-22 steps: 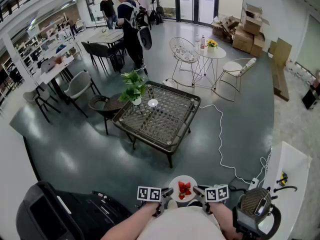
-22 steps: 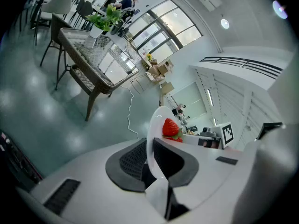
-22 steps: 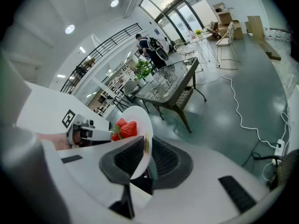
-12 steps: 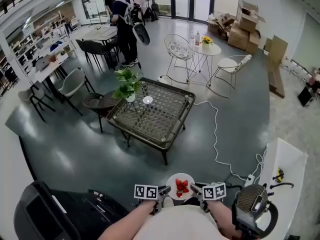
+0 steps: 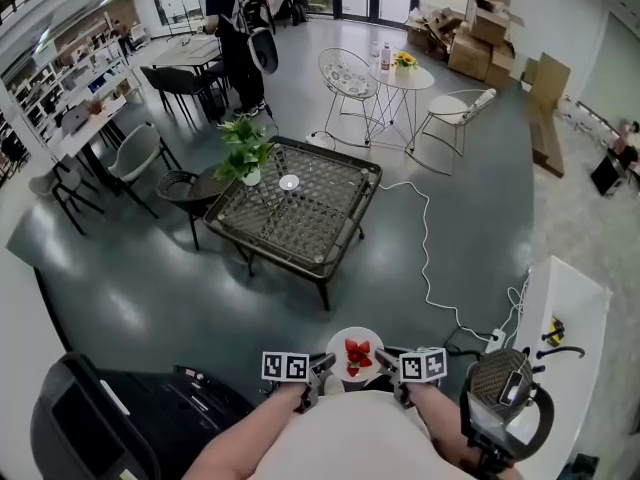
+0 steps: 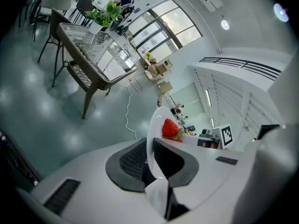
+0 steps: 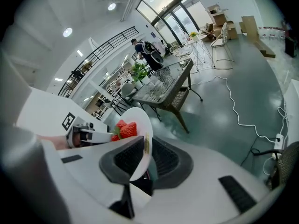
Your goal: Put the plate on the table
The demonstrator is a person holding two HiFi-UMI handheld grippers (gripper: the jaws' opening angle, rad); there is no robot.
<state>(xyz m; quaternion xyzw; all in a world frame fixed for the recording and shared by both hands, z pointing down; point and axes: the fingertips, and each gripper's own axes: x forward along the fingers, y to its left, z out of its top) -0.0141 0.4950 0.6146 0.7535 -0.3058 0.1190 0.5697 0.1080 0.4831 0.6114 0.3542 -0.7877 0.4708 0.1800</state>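
A white plate (image 5: pixel 343 362) with red strawberries (image 5: pixel 356 352) is held low in front of me, over the grey floor. My left gripper (image 5: pixel 322 366) is shut on the plate's left rim (image 6: pixel 150 141). Gripping the opposite rim (image 7: pixel 141 146), my right gripper (image 5: pixel 385 363) is shut too. The strawberries (image 6: pixel 171 128) show past each pair of jaws, and again in the right gripper view as strawberries (image 7: pixel 124 130). The wicker-topped square table (image 5: pixel 296 218) stands ahead, well apart from the plate, with a potted plant (image 5: pixel 243 146) and a small white dish (image 5: pixel 289 182) on it.
A white cable (image 5: pixel 426 260) runs along the floor right of the table. A white counter (image 5: pixel 565 333) and a headset (image 5: pixel 500 398) are at my right, a black case (image 5: pixel 110 418) at my left. Chairs, a round white table (image 5: pixel 404 76) and a person (image 5: pixel 228 28) stand beyond.
The table and room have slid down and closer in the head view as I move forward. Both grippers keep their hold on the plate, which stays level in front of me.
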